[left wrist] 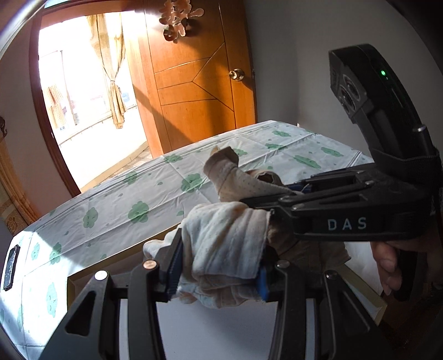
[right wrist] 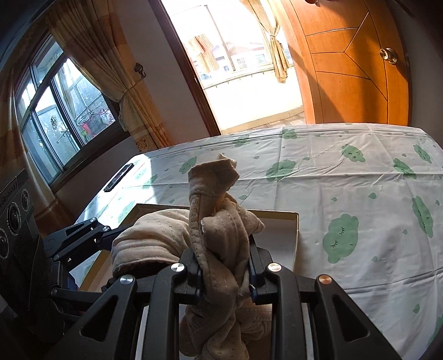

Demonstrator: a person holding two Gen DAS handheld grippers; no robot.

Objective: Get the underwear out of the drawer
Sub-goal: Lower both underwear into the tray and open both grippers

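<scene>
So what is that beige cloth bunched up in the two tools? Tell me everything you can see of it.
The beige underwear is soft knit cotton by its look, with tiny dots and stitched hems. It is crumpled and twisted, one end poking upward. The right tool is shut on its middle; the left tool is shut on a paler, whitish fold. It hangs above a shallow drawer that rests on the bed.

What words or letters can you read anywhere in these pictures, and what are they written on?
"DAS": white letters on the black body of the right gripper, seen from the left wrist.
Small print on the black camera unit at the left edge of the right wrist view: too blurred to read.
Golden ornament on the wooden door: cannot make it out.
</scene>
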